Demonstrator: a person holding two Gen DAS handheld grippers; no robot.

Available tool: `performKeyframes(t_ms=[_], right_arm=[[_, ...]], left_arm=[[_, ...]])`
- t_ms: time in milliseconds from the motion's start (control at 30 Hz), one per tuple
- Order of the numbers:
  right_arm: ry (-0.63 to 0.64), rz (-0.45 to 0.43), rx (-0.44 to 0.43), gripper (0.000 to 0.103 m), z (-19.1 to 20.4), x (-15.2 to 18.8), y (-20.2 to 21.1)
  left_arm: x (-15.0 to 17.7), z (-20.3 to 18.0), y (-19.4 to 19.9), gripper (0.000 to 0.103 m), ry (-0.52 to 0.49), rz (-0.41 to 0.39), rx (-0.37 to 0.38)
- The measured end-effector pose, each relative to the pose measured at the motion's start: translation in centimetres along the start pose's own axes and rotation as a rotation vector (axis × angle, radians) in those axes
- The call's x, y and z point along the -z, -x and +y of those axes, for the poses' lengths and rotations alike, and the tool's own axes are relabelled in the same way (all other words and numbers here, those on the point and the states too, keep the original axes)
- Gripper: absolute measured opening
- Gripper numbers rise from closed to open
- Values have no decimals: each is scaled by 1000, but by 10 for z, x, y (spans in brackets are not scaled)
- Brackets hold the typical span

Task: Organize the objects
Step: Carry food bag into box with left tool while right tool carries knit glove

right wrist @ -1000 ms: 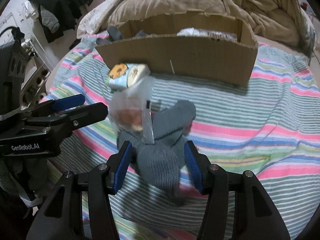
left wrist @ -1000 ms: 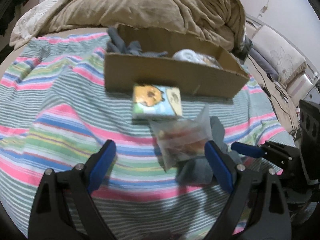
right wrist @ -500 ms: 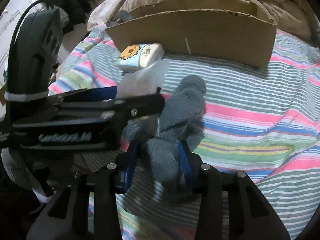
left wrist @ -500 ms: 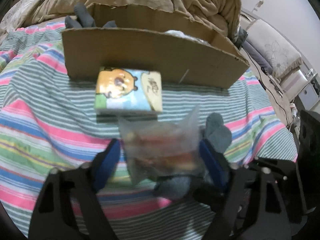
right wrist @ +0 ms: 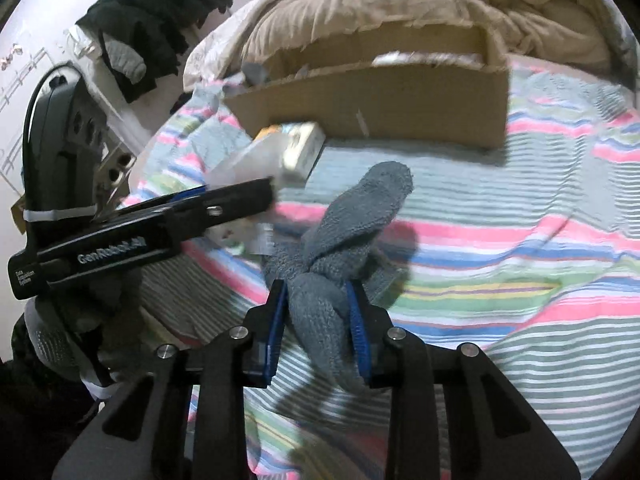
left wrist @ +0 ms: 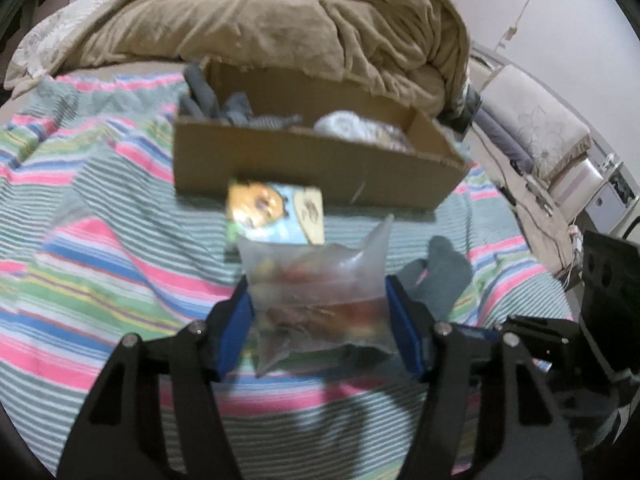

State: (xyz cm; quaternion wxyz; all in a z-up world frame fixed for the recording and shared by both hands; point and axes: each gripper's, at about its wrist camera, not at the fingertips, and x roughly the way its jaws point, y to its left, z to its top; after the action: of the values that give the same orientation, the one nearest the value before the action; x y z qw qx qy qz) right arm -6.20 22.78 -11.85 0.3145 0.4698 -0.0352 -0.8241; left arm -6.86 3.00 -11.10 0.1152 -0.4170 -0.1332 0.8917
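My left gripper [left wrist: 320,320] is shut on a clear plastic bag [left wrist: 320,292] of reddish items, held just above the striped bedspread. My right gripper [right wrist: 318,328] is shut on a grey knit sock [right wrist: 352,232] and lifts its near end. A tissue pack with a cartoon bear [left wrist: 276,212] lies in front of an open cardboard box [left wrist: 312,168], also in the right wrist view [right wrist: 384,104]. The box holds grey socks [left wrist: 240,108] and a white bundle [left wrist: 352,128]. The left gripper body [right wrist: 160,232] shows at the left of the right wrist view.
A brown duvet [left wrist: 280,20] is heaped behind the box. The striped bedspread [left wrist: 80,240] covers the bed. Dark clothes [right wrist: 152,28] hang at the far left wall. A bedside cabinet [left wrist: 600,192] stands to the right of the bed.
Both grippers closed: the left on the plastic bag, the right on the grey sock. Both have since pulled back and risen a little with their loads.
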Motion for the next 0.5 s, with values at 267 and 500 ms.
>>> performKeyframes(t_ms=[267, 500], right_arm=[[-7, -106, 52, 32, -6, -20, 41], [1, -172, 82, 32, -6, -41, 62]], left_arm=[[-22, 7, 32, 64, -9, -78, -11], [-42, 5, 47, 64, -41, -129, -31]])
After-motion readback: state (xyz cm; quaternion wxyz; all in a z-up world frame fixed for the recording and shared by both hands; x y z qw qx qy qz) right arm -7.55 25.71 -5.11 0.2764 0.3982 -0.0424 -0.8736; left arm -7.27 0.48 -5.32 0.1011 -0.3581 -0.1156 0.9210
